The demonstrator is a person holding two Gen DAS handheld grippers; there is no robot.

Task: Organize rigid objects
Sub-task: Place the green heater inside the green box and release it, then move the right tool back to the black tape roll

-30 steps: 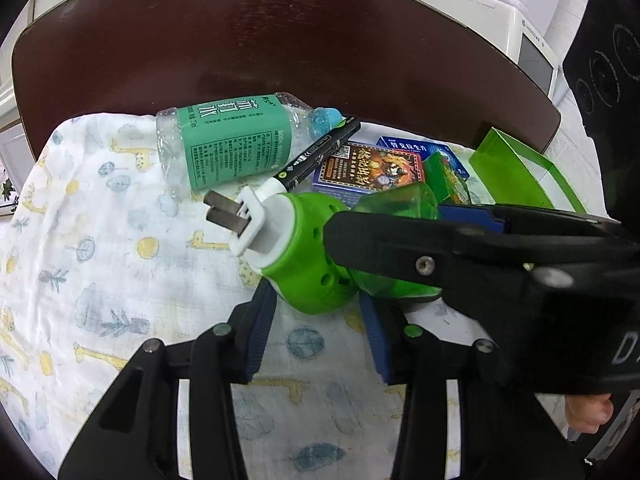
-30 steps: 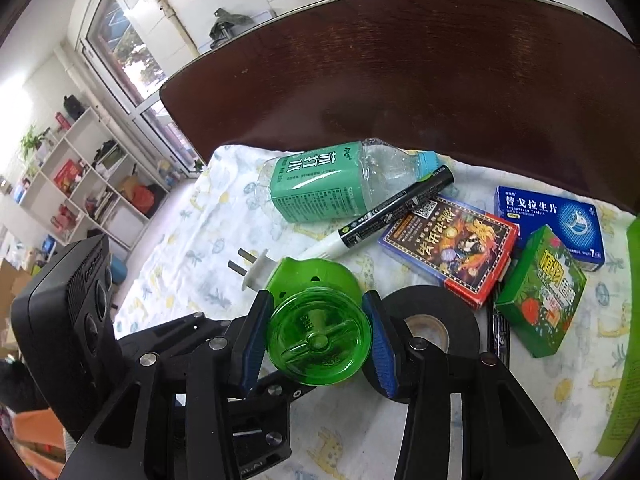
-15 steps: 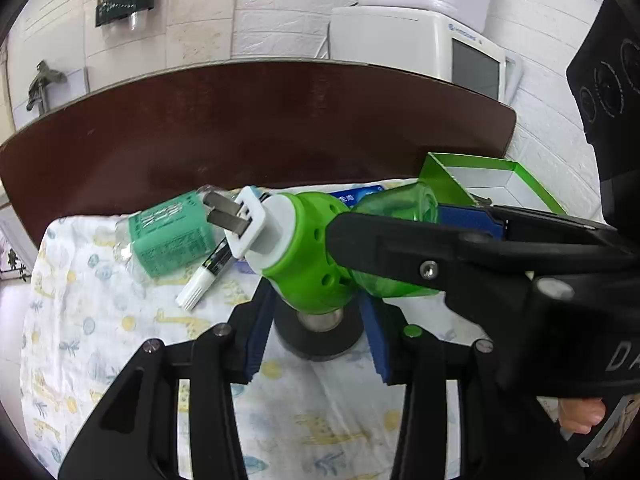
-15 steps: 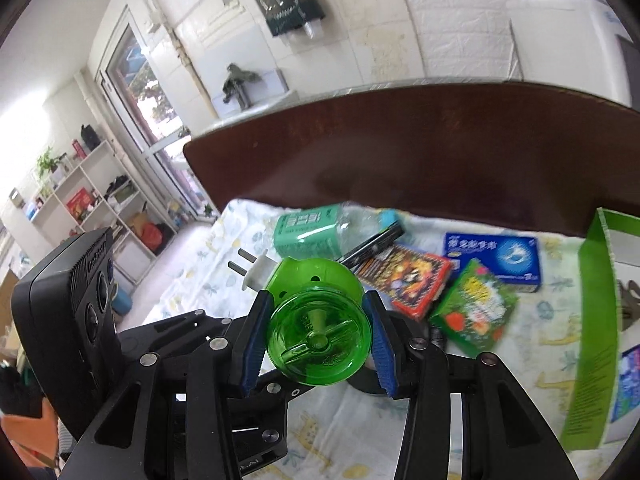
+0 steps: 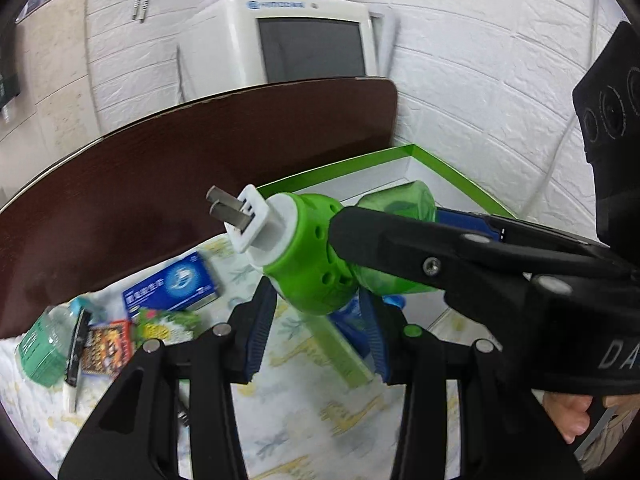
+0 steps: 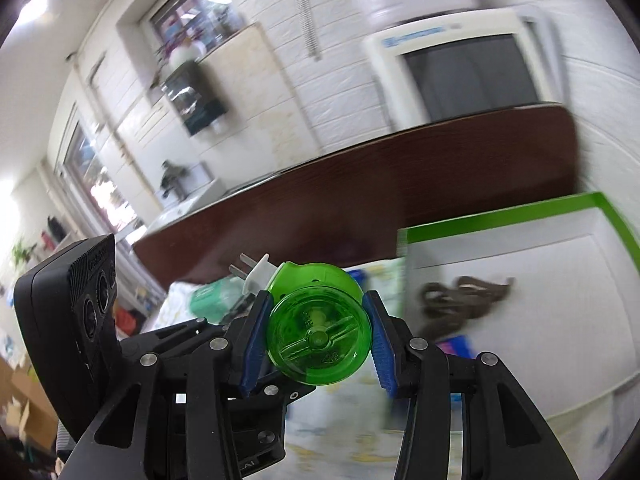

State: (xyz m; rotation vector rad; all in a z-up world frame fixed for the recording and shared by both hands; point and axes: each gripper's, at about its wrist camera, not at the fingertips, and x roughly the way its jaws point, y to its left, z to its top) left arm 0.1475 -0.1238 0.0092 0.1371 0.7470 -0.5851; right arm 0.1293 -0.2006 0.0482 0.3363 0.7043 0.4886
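A dark brown worktop (image 5: pixel 168 160) stretches behind everything, its far right corner meeting a white brick wall. In front of that corner sits an open green-rimmed box (image 5: pixel 448 168), its white floor mostly bare. Left of the box, on giraffe-print cloth (image 5: pixel 304 412), lie a blue packet (image 5: pixel 172 284) with unreadable writing and a green-labelled bottle (image 5: pixel 40 348). Above the box's near edge, my left gripper (image 5: pixel 316 316) and right gripper (image 6: pixel 316 340) both clamp one green plug-in vaporizer (image 5: pixel 312 256), prongs pointing left.

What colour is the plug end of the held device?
White plug, grey metal prongs; clearest in the left wrist view.
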